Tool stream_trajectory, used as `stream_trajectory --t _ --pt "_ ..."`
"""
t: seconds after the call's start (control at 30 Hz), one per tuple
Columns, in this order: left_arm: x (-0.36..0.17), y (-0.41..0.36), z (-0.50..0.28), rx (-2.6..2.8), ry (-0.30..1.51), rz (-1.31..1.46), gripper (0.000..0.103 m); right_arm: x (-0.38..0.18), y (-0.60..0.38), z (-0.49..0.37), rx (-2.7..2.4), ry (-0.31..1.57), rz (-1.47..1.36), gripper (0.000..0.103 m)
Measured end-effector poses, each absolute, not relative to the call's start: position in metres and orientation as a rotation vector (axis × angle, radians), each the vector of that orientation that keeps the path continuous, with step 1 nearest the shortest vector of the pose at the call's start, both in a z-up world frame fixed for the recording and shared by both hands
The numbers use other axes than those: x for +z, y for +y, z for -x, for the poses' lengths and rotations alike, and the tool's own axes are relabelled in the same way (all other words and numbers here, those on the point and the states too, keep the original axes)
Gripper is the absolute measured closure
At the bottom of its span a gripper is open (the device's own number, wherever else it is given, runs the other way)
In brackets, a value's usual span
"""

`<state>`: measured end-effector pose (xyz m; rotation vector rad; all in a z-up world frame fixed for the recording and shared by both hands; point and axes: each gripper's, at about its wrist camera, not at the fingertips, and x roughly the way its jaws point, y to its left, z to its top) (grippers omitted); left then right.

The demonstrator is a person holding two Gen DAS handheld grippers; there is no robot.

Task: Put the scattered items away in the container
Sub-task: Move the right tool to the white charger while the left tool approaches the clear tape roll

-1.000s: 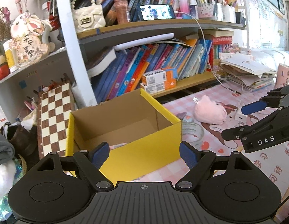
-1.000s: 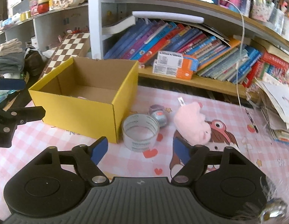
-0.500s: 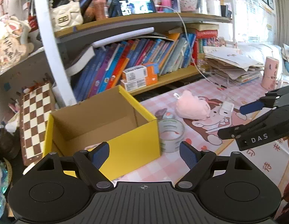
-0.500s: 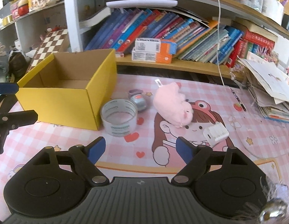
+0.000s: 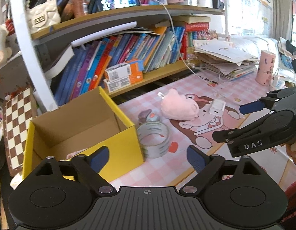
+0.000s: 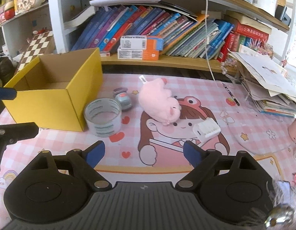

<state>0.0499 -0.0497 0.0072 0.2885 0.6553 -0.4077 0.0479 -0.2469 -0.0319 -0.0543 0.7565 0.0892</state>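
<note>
**Mei:** Inside the yellow box (image 5: 117,149), what can you make out?

**Tao:** Little. From the left wrist view its near wall and the left gripper (image 5: 147,157) cover most of the floor; a pale pink scrap shows at the bottom, too cut off to name. From the right wrist view only bare cardboard shows.

**Mei:** And the scattered things?

**Tao:** All on the pink checked mat (image 6: 186,84). The tape roll (image 6: 103,117) stands just beside the box's corner, printing on its band too small to read. Behind it sits a small grey gadget (image 6: 123,99), partly hidden by the roll in the left view. The pink plush (image 6: 161,102) lies near it with a white tag whose print is illegible. The white charger (image 6: 206,130) rests just right of the plush.

**Mei:** The tongs?

**Tao:** Both spread wide and holding nothing. The right gripper (image 6: 143,153) hangs above the mat in front of the plush and charger, touching neither. The left one hangs at the box's near wall.

**Mei:** Any writing?

**Tao:** "DAS" in white on the right gripper's body, seen from the left view. The orange-and-white cartons (image 6: 141,47) on the shelf carry a blurred brand I cannot read. Book spines are blurred too. A phone (image 5: 119,0) on the upper shelf shows a lit screen, its content unclear.
</note>
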Motion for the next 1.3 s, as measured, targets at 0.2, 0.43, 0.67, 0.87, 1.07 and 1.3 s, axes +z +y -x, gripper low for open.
stream_trajectory --t 0.2,0.43,0.67,0.87,1.07,1.3 --pt "0.005 -0.066 -0.053 -0.447 0.658 -0.323 0.01 -0.036 -0.262 -0.047 0.046 0.763 0.03 0.014" --pt "0.0 -0.084 -0.061 -0.488 0.656 -0.345 0.01 -0.039 -0.281 -0.045 -0.012 0.776 0.01 0.013" --pt "-0.002 -0.1 -0.071 -0.514 0.644 -0.341 0.01 -0.043 -0.299 -0.046 -0.054 0.793 0.004 0.013" --pt "-0.009 -0.112 -0.077 -0.517 0.661 -0.342 0.01 -0.05 -0.311 -0.054 -0.056 0.813 0.009 0.013" --pt "-0.019 -0.122 -0.087 -0.491 0.684 -0.335 0.01 -0.059 -0.321 -0.07 -0.023 0.839 0.017 0.013" --pt "-0.033 -0.135 -0.105 -0.42 0.707 -0.352 0.011 -0.075 -0.337 -0.095 0.017 0.873 0.011 0.013"
